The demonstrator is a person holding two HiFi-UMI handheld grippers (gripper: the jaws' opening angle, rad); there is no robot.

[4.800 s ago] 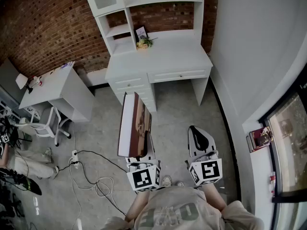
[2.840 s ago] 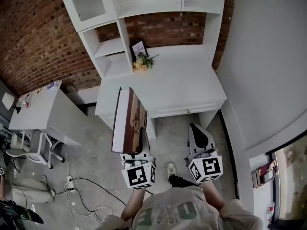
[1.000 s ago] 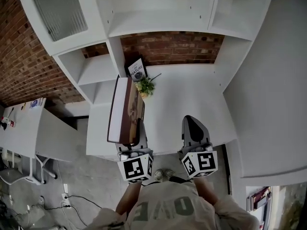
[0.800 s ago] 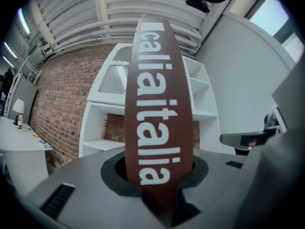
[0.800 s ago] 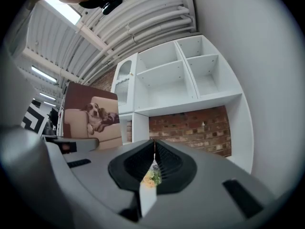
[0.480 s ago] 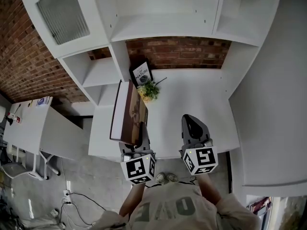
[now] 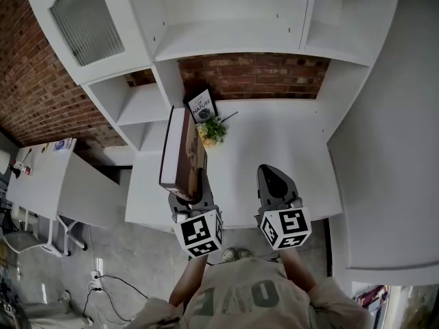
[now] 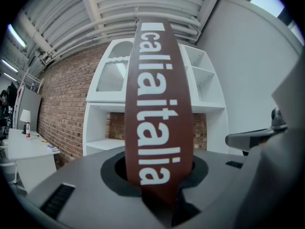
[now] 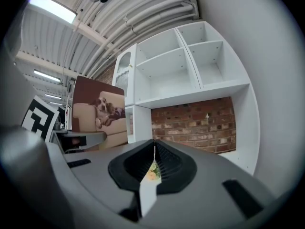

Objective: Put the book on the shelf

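Only the left gripper view shows white spine lettering on the brown hardcover book (image 8: 157,113). The left gripper (image 7: 195,188) clamps it over the white desk (image 7: 274,139), long axis pointing toward the white shelves (image 7: 226,40). The right gripper (image 9: 153,163) is closed and empty.

A red brick wall (image 7: 41,108) fills the upper left of the head view and shows again behind the white desk (image 7: 274,142), whose shelf unit (image 7: 226,33) carries a frosted cabinet door (image 7: 86,19). A smaller white table (image 7: 82,190) stands at left on the grey floor (image 7: 137,259); a plain pale wall (image 7: 398,184) runs down the right
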